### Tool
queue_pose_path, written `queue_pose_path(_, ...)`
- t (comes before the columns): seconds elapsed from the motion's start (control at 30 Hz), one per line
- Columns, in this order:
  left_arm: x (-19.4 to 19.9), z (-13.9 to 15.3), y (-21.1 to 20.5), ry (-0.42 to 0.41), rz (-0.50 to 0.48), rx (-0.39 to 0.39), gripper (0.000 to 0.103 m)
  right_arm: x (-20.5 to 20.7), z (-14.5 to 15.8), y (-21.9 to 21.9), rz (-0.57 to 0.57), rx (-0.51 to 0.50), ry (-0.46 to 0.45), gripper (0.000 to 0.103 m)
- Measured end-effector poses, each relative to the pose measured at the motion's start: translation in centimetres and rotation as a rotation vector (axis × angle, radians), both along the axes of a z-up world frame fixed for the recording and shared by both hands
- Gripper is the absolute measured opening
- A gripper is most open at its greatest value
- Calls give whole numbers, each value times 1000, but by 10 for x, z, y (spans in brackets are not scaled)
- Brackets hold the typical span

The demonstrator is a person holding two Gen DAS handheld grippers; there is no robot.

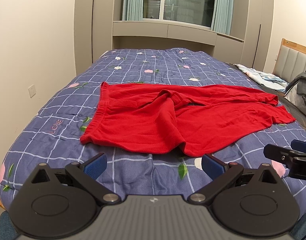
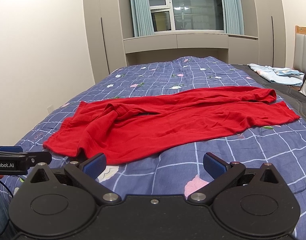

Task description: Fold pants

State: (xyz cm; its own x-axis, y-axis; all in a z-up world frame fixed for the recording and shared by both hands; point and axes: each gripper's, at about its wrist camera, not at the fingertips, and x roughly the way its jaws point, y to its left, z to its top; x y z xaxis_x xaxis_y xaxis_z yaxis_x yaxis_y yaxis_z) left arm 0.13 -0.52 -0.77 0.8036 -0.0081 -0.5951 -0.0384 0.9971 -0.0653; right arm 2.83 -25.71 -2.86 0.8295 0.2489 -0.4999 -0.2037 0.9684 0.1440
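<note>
Red pants (image 1: 173, 118) on quilt (image 1: 53, 108) stitched "LOVE" — both tools (image 1: 153, 165) (image 2: 154, 165) spread apart, empty, side label "nRobot.AI"

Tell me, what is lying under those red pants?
The red fleece pants lie spread on a blue checked quilt with flower prints, which shows all around them. Whatever the quilt carries directly beneath the fabric is covered.

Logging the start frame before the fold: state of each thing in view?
red pants: unfolded, spread across the quilt, crotch bunched, waistband at left
left gripper: open, empty, short of the pants
right gripper: open, empty, short of the pants
quilt: spread over the bed
curtains: drawn open
light-blue cloth: crumpled by the headboard
</note>
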Motion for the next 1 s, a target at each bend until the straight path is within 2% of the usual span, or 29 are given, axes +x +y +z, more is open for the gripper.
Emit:
queue_pose_path(0.43,1,0,1,-7,-26,-24,103,1,-1,2,4,-9,2,103)
queue_pose_path(0.57,14,1,7,23,-40,-17,103,5,-1,2,19,-19,2,103)
queue_pose_path(0.67,33,7,19,40,-5,-8,103,16,3,-1,52,-26,-7,103)
queue_pose_path(0.77,55,21,37,11,40,14,103,33,11,-9,83,-35,-33,103)
queue_pose_path(0.93,104,43,67,-33,155,83,103,80,20,-29,122,-33,-34,103)
queue_pose_path(1.0,129,50,82,-38,201,80,103,102,21,-36,146,-42,-24,103)
